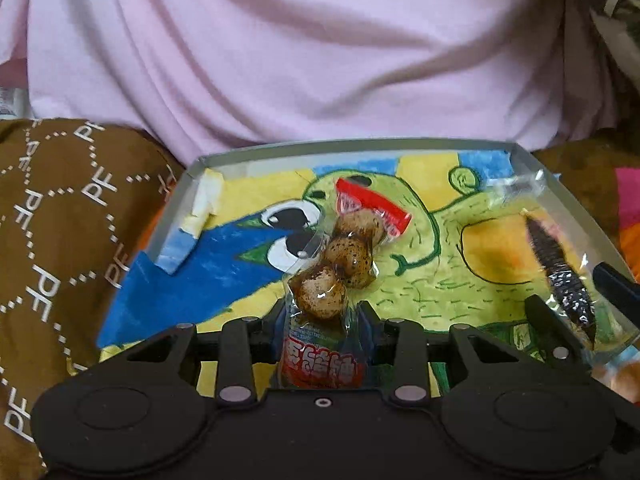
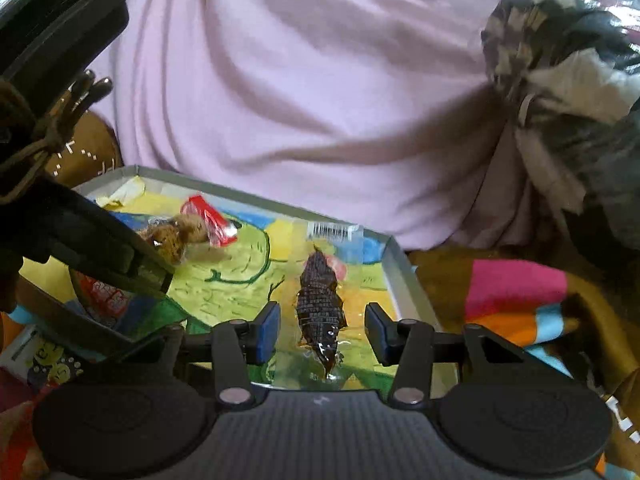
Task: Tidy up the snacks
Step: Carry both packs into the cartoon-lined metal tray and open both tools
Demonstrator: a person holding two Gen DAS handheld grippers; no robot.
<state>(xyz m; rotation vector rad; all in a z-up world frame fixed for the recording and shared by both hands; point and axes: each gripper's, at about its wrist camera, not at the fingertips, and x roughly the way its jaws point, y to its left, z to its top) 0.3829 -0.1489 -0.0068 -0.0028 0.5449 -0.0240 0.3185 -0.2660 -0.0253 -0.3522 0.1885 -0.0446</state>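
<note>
In the left wrist view, the left tongs (image 1: 324,316) pinch the egg snack packet (image 1: 340,258) at its near end, over the painted tray (image 1: 172,216).

In the right wrist view, the right tongs (image 2: 322,330) stand spread around the dark snack packet (image 2: 320,300), which lies in the tray at 3 o'clock of the egg packet.

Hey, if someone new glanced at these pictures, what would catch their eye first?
Probably the tray with its bright cartoon lining, in front of someone in pink. The left gripper is shut on a clear egg packet over the tray's middle; the right gripper is open around a dark snack packet.
</note>
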